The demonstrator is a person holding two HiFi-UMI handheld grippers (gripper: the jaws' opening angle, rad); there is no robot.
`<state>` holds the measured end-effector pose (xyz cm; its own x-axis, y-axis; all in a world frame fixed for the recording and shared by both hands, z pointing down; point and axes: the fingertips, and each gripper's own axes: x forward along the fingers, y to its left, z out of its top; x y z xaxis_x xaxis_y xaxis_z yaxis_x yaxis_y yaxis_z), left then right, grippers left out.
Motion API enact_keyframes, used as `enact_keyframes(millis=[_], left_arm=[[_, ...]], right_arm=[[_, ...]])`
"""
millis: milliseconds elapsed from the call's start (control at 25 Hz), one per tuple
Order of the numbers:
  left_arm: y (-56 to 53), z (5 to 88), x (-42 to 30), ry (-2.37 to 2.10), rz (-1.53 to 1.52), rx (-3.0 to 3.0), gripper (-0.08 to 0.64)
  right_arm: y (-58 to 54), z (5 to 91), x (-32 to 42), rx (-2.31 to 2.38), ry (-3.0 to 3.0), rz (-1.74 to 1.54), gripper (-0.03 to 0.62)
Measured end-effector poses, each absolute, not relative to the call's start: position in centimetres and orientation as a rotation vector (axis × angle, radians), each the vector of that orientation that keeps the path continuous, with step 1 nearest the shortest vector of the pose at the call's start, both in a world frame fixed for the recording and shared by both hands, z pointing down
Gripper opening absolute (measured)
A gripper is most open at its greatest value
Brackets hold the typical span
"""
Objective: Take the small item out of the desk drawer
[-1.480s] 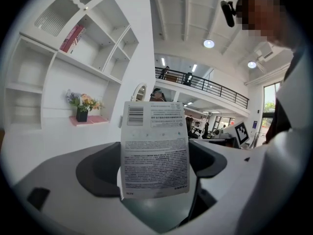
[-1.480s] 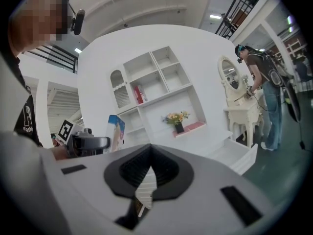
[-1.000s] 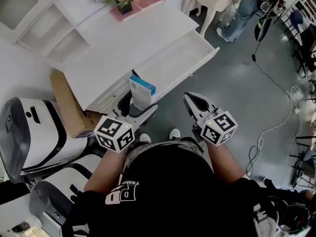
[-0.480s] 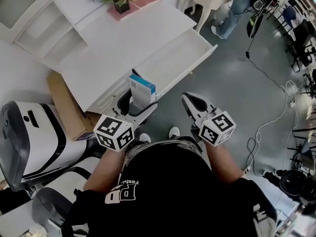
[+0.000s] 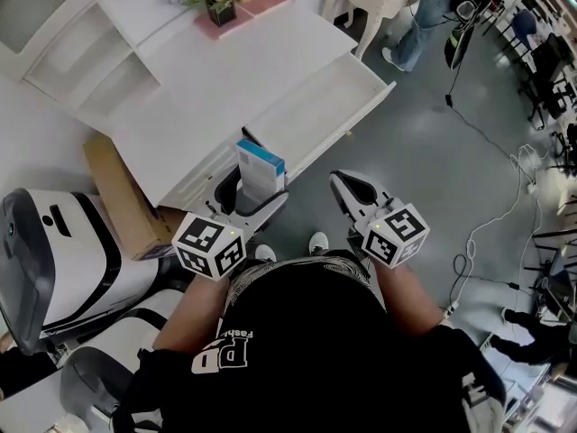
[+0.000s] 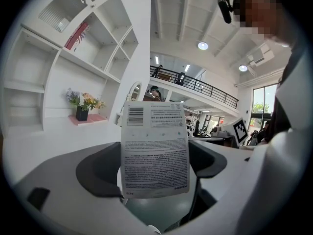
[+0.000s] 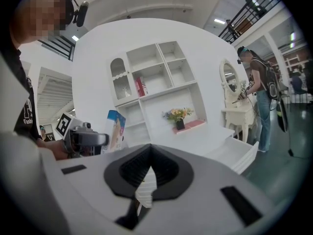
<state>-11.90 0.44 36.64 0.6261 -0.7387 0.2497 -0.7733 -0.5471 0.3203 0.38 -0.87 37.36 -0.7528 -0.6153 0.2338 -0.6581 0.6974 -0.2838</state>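
White desk drawer (image 5: 317,115) open, left gripper (image 5: 255,197) clamping barcoded box (image 5: 260,170), right gripper (image 5: 344,186) jaws clenched.

**White counter, drawer pulled out**

The white counter (image 5: 225,79) stands ahead of the left tongs (image 5: 260,201) and the right tongs (image 5: 347,188). Its drawer (image 5: 315,115) hangs open just beyond the right tongs. On the counter's far edge lies a pink tray (image 5: 266,5) bearing a pot of flowers (image 5: 223,5). Grey floor (image 5: 433,179) spreads out to the right of the right tongs. A cardboard box (image 5: 113,192) stands left of the left tongs.
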Motion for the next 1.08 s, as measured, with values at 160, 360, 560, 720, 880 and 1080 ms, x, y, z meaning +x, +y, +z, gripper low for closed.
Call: enact_keyframes(millis=[160,360,560,720,880,1080], left_arm=[[0.16,36.55,-12.02,-1.199,0.114,2.453,0.43],[0.17,36.67,-12.11,-1.2,0.117,2.449,0.43],[0.13,36.69,-11.96,-1.203,0.116,2.447,0.43],[0.17,36.64,-11.77,-1.197,0.119,2.456,0.43],[0.08,36.68,-12.09,-1.2,0.128,2.456,0.43],[0.06,36.7,-12.04,-1.197,0.135,2.458,0.43]], right_arm=[[-1.03,37.56,0.23,1.046,-2.767,0.536,0.006],[-0.94,37.68,0.26,1.044,-2.759,0.535,0.006],[-0.89,37.61,0.24,1.042,-2.758,0.531,0.006],[-0.86,37.62,0.21,1.039,-2.764,0.537,0.006],[-0.86,37.65,0.17,1.036,-2.761,0.542,0.006],[-0.88,37.64,0.21,1.03,-2.757,0.535,0.006]])
